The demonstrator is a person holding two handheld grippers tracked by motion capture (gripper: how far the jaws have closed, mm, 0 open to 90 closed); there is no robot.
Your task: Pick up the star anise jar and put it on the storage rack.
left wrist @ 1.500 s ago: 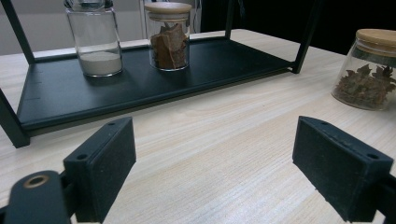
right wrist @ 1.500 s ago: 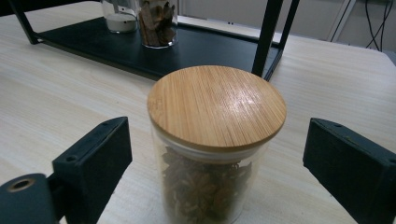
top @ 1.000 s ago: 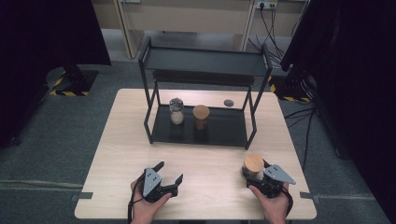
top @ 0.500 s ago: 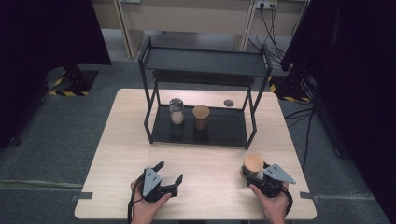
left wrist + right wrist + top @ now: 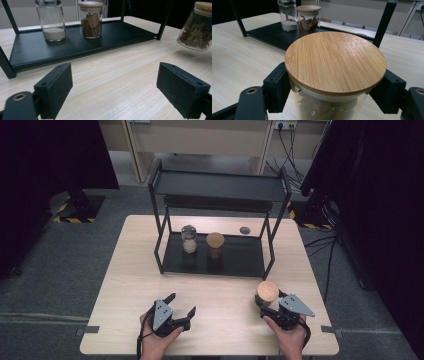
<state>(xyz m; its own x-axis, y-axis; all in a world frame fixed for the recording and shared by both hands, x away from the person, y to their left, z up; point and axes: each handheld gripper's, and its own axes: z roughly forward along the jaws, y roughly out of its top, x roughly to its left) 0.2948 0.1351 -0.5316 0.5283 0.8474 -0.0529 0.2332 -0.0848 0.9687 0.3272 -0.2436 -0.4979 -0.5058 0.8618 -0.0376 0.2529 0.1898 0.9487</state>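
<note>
Our right hand-held gripper (image 5: 332, 100) has its jaws closed on the glass wall of a jar (image 5: 335, 62), just below its round bamboo lid (image 5: 267, 291). In the left gripper view the jar appears tilted and slightly clear of the bench (image 5: 220, 320), near the front right corner. We judge the jar rigid, smooth and breakable, moderately light with its dry brown contents. The lid may only rest loosely, so we would keep hold of the glass. Our left hand-held gripper (image 5: 115, 92) is wide open and empty, low over the bench. Ahead, the black rack (image 5: 215, 260) carries a white-powder jar (image 5: 51, 21) and a brown-chunk jar (image 5: 90, 20), leaving space at its right. Its front right post (image 5: 272, 247) is what could get in the way.
</note>
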